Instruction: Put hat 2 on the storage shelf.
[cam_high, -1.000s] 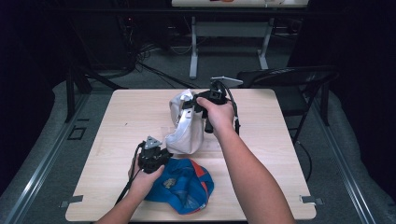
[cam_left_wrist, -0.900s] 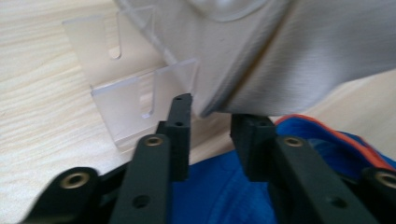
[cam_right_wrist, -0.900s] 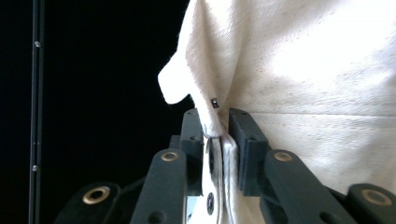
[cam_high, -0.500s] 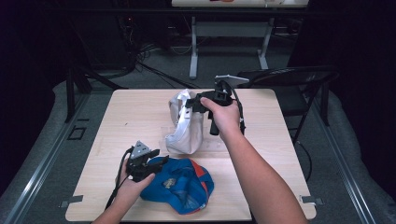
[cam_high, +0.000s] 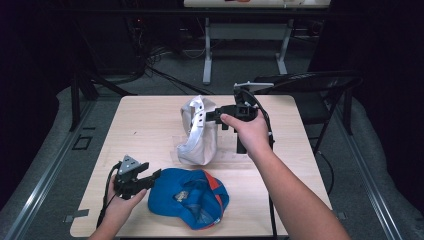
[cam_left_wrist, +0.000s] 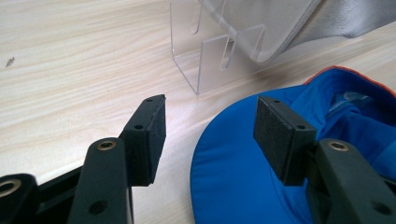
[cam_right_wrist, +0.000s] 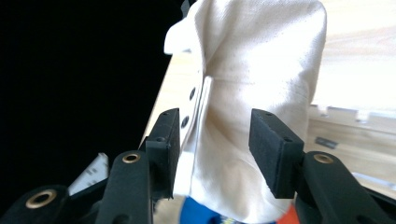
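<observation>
Both grippers had just opened: left gripper (cam_high: 156, 174) stood spread beside the blue cap (cam_high: 192, 197) lying on the table (cam_high: 150, 120); right gripper (cam_high: 210, 116) gaped around the white cap (cam_high: 197, 132) on its clear stand (cam_left_wrist: 205, 65). Caps judged light, soft; brim offers firmest hold.

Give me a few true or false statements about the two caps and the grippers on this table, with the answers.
1. The white cap sits propped on a clear stand. True.
2. The blue cap hangs on the stand. False: it lies flat on the table.
3. The left gripper clamps the blue cap. False: its jaws stand open, nothing pinched.
4. The right gripper is open beside the white cap. True.
</observation>
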